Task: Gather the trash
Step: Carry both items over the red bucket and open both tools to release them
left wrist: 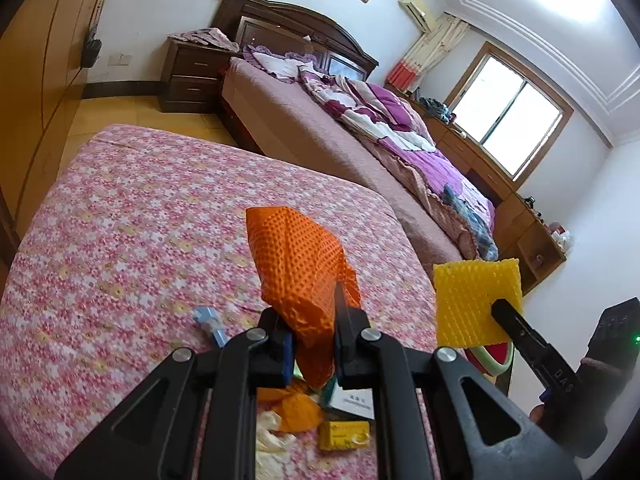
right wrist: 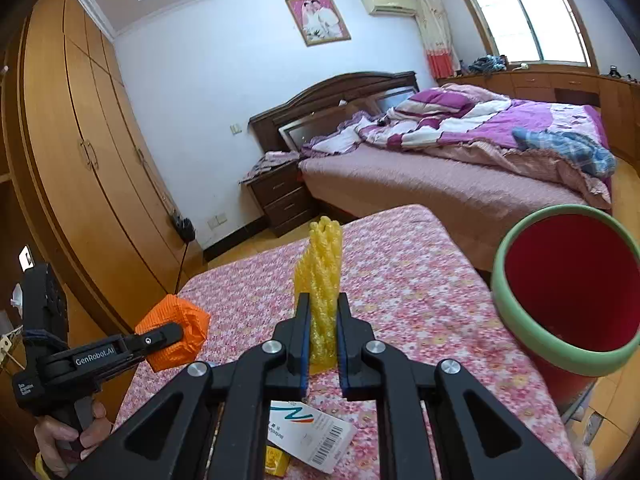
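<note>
My left gripper (left wrist: 310, 320) is shut on an orange foam net (left wrist: 300, 268), held up above the floral-covered table (left wrist: 140, 220). From the right wrist view that same orange foam net (right wrist: 188, 328) shows at the lower left, in the left gripper (right wrist: 176, 332) held by a hand (right wrist: 64, 436). My right gripper (right wrist: 324, 316) is shut on a yellow foam net (right wrist: 320, 280) that stands upright between its fingers; in the left wrist view this yellow foam net (left wrist: 476, 304) hangs at the right. A red bin with a green rim (right wrist: 560, 292) stands at the table's right edge.
Loose trash lies on the table under the grippers: a yellow box (left wrist: 344, 434), a white carton (right wrist: 312, 436), crumpled orange wrappers (left wrist: 296, 408), a small blue piece (left wrist: 210, 322). A bed (right wrist: 460, 168), a nightstand (right wrist: 280, 196) and a wardrobe (right wrist: 80, 160) stand beyond.
</note>
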`<state>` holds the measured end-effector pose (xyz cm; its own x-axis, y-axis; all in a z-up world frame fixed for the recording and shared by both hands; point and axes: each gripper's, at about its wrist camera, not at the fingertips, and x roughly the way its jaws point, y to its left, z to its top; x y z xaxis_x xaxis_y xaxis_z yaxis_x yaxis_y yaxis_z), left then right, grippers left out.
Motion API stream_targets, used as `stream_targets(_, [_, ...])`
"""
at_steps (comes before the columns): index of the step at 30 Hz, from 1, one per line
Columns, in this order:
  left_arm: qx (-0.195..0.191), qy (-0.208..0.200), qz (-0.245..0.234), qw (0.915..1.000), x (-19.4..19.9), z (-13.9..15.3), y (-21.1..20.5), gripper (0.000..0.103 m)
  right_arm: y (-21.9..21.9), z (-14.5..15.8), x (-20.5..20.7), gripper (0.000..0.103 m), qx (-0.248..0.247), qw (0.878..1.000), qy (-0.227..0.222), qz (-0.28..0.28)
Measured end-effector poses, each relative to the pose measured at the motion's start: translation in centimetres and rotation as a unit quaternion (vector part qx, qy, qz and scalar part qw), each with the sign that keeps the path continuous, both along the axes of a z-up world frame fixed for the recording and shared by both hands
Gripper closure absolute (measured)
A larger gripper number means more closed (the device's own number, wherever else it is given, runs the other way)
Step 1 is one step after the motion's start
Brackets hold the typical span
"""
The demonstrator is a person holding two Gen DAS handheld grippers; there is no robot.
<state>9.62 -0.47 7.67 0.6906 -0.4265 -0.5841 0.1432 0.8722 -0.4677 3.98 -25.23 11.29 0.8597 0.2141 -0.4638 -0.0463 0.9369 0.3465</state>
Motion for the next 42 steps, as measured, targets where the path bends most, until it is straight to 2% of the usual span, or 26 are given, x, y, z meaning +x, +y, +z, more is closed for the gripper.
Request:
stream_targets(8, [0.003,-0.020,-0.019,0.9996,-2.2,1.5,-2.0,0.089,-2.3,1.4,-3.4,0.091,0.008,0.999,-0.026,-0.030])
stream_targets(18, [0.018,-0.032,-0.075,0.9965,-3.3,2.9,-7.5,0.089,-6.8,2.0,-6.9,0.091,0.022,0.995,-0.050,-0.084])
stream_targets(30, [0.061,-0.039,-0.163,0.9840,-1.4,3.4,-17.1,0.089,-13.5,1.1,-8.8,0.091,0.044,0.985,-0.052,-0.160])
stream_targets(42, [0.079,-0.026,-0.238,0.9679,2.1,1.1,-26.4,0.089,-19.4,-2.8,-8.4,0.091,0.058,0.972,-0.013,-0.227])
